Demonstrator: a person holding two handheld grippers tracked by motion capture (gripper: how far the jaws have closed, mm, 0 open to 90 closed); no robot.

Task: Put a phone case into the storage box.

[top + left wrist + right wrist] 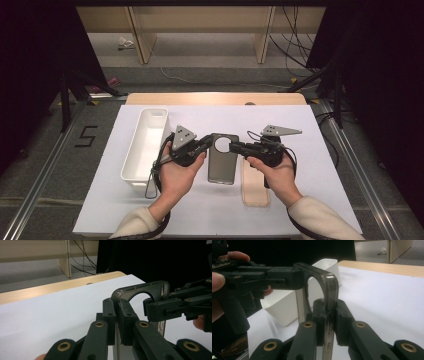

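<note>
Both grippers, left (204, 143) and right (236, 147), clamped on the case's (222, 167) top corners. Keep grips even. Lift level; avoid twisting the soft rim.

Two forearms in cream sleeves reaching in from the near edge, each hand wrapped around a black gripper. Left gripper (204, 144) angled right, jaws clamped tight with almost no gap; left hand (181, 170) cupped beneath it. Right gripper (239, 147) pointing left, jaws likewise pinched shut; right hand (274, 169) gripping from below. Tips facing each other, near but apart.
</note>
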